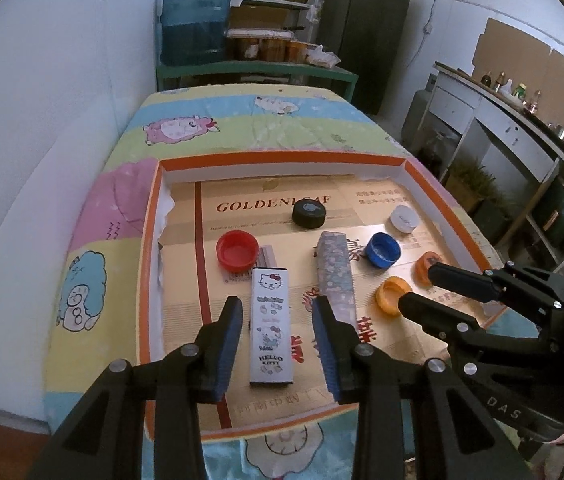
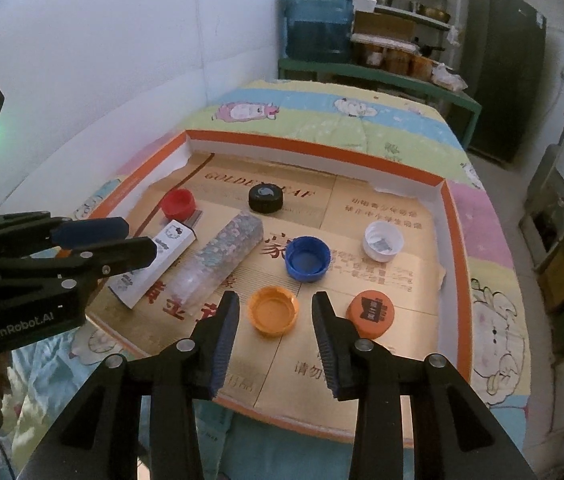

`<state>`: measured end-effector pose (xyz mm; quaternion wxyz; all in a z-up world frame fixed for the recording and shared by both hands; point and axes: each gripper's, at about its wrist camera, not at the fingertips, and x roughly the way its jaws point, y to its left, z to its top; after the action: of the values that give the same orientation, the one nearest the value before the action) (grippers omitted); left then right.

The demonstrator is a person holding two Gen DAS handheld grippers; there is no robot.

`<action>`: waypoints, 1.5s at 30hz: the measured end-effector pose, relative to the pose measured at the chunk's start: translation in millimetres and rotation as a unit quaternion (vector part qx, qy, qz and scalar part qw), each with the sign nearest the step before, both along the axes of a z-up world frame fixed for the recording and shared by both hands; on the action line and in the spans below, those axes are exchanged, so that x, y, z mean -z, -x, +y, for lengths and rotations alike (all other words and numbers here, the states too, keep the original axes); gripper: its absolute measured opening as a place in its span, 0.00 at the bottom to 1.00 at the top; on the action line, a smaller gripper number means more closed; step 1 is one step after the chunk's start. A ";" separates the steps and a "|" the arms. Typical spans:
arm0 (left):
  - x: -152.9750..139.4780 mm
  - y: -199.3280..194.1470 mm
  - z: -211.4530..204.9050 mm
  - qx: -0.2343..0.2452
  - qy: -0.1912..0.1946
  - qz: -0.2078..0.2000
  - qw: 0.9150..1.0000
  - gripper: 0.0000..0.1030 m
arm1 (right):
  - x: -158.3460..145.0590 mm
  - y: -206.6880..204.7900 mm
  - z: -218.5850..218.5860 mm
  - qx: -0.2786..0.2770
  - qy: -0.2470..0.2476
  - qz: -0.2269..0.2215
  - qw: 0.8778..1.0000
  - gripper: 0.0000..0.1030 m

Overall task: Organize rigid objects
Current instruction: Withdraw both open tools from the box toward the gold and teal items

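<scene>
Approach stage, by the look of it; your left gripper gapes wide astride the Hello Kitty box near the tray's front edge, gripping nothing; lower and squeeze; only the right view shows your right gripper spread around the yellow cap, probably untouched.

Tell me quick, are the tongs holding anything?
Left tongs: open, holding nothing, straddling the white rectangular Hello Kitty box.
Right tongs: open, holding nothing, either side of the orange plastic bottle cap.
</scene>
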<state>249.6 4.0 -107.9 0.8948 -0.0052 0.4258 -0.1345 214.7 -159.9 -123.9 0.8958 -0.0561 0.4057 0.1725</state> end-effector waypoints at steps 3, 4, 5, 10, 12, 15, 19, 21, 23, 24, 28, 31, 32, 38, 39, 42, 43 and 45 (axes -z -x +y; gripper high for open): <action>-6.4 7.3 -0.1 0.000 0.002 -0.006 1.000 0.35 | -5.7 6.6 -0.5 0.001 0.001 -0.005 1.000 0.38; -8.5 9.8 0.4 0.000 0.003 -0.008 1.000 0.35 | -7.7 8.6 -0.9 0.002 0.001 -0.007 1.000 0.38; -10.8 12.5 0.3 0.001 0.003 -0.010 1.000 0.35 | -10.2 11.0 -1.1 0.002 0.001 -0.009 1.000 0.38; -19.7 26.8 -0.4 0.002 0.003 -0.016 1.000 0.35 | -21.6 25.6 -3.4 0.005 0.001 -0.019 1.000 0.38; -23.2 33.0 -0.1 0.002 0.003 -0.020 1.000 0.35 | -25.5 31.0 -4.0 0.006 0.000 -0.022 1.000 0.38; -27.5 42.7 1.4 0.001 0.006 -0.025 1.000 0.35 | -30.6 41.7 -5.4 0.007 0.002 -0.027 1.000 0.38; -32.8 55.9 3.9 -0.002 0.009 -0.031 0.999 0.35 | -34.9 54.5 -7.5 0.010 0.003 -0.031 0.999 0.38; -35.5 64.1 4.9 -0.003 0.012 -0.035 0.999 0.35 | -36.6 61.5 -8.7 0.012 0.002 -0.031 0.999 0.38; -37.4 69.2 5.7 -0.004 0.015 -0.038 0.999 0.35 | -37.4 66.9 -9.7 0.013 0.001 -0.031 0.999 0.38; -38.4 71.0 5.4 -0.004 0.016 -0.039 0.999 0.35 | -37.6 69.0 -10.3 0.013 0.001 -0.031 0.999 0.38; -40.1 82.6 4.7 -0.004 0.020 -0.044 0.999 0.35 | -39.6 78.4 -11.3 0.016 0.001 -0.033 0.999 0.38; -39.1 91.5 3.9 -0.004 0.021 -0.046 0.999 0.35 | -39.3 85.4 -11.4 0.017 0.001 -0.032 0.999 0.38; -38.5 94.2 3.9 -0.004 0.023 -0.046 0.999 0.35 | -38.9 87.3 -11.0 0.017 0.001 -0.032 0.999 0.38; -29.8 111.6 5.0 -0.010 0.029 -0.043 0.999 0.35 | -23.7 96.1 -5.8 0.013 0.002 -0.014 1.000 0.38; -28.3 114.0 5.1 -0.011 0.029 -0.042 0.999 0.35 | -20.3 96.2 -4.3 0.011 0.003 -0.010 1.000 0.38; -23.6 121.7 6.1 -0.012 0.032 -0.035 0.999 0.35 | -8.9 96.2 1.9 0.006 0.007 0.001 1.000 0.38; -21.7 124.3 6.6 -0.013 0.032 -0.034 0.999 0.35 | -5.0 96.0 4.1 0.004 0.008 0.004 1.000 0.38; -19.0 127.9 7.3 -0.014 0.031 -0.031 0.999 0.35 | 0.4 94.6 7.4 0.001 0.009 0.009 1.000 0.38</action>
<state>121.7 11.2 -88.9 0.9086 -0.0350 0.3936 -0.1356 120.1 -152.5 -124.3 0.8918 -0.0627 0.4152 0.1684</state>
